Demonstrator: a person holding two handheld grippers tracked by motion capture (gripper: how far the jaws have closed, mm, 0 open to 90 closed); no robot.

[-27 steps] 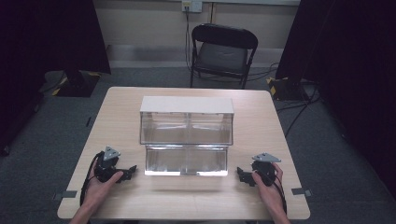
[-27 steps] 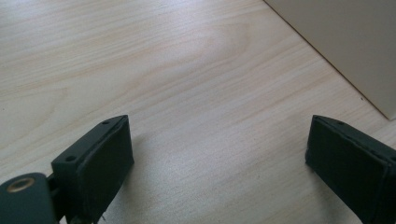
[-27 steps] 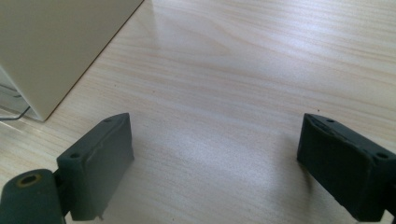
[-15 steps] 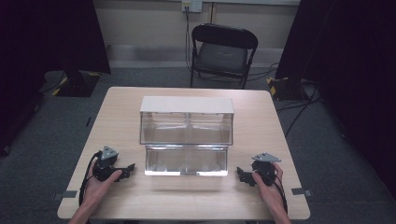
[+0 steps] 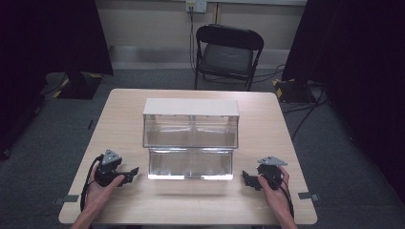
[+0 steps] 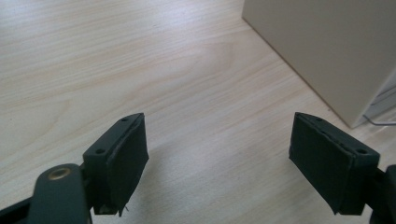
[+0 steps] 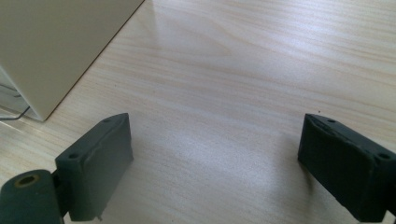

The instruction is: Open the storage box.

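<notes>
A clear two-tier bin (image 5: 191,131) with a beige top stands in the middle of the wooden table (image 5: 267,124). My left gripper (image 5: 131,172) rests low over the table at the bin's front left corner and points right toward it. In the left gripper view its jaws (image 6: 219,140) stand wide apart over bare wood, with the bin's beige side (image 6: 327,51) ahead on the right. My right gripper (image 5: 246,179) sits at the bin's front right and points left. It is open (image 7: 215,140) with nothing between the pads, and the bin's side (image 7: 56,42) is at its upper left.
A black folding chair (image 5: 229,52) stands behind the far edge of the table. Dark curtains hang on both sides, and cables run over the grey floor (image 5: 329,138) at the right. Tape marks sit near the table's front corners.
</notes>
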